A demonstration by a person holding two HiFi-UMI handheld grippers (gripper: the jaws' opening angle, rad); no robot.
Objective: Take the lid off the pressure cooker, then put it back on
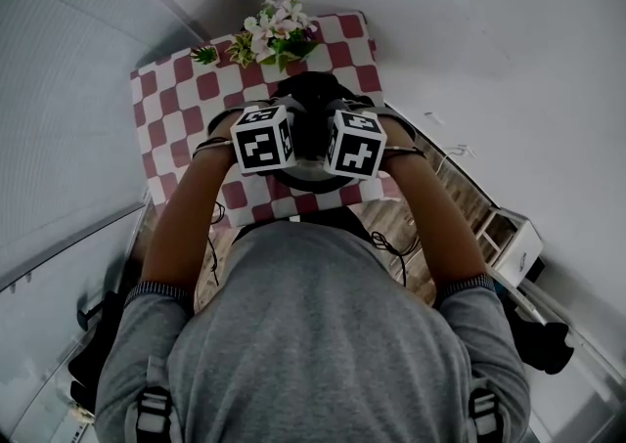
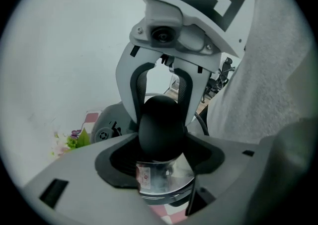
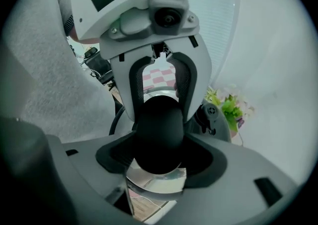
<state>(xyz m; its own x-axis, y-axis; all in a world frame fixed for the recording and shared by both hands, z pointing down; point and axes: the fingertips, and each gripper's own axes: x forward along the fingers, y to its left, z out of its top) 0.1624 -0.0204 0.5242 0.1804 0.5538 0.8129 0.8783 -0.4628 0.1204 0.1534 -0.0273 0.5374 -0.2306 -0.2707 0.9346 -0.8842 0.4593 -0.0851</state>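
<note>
The pressure cooker (image 1: 311, 97) stands on a table with a red and white checked cloth (image 1: 186, 99), mostly hidden under both grippers. Its rounded black lid handle (image 2: 161, 124) rises above the shiny steel lid (image 2: 168, 182). My left gripper (image 2: 161, 155) is shut on that handle, whose sides fill the space between the pads. From the opposite side, my right gripper (image 3: 159, 155) is shut on the same handle (image 3: 159, 129), above the steel lid (image 3: 159, 183). Each gripper view shows the other gripper's white fingers (image 2: 130, 90) (image 3: 198, 87) clasping the handle. In the head view, the left gripper (image 1: 279, 143) and right gripper (image 1: 342, 143) meet over the cooker.
A bunch of white and green flowers (image 1: 279, 30) stands at the table's far edge, behind the cooker. Cables lie on the wooden floor (image 1: 391, 245) at the table's near side. A white box-like unit (image 1: 514, 245) sits to the right. The person's torso is close to the table.
</note>
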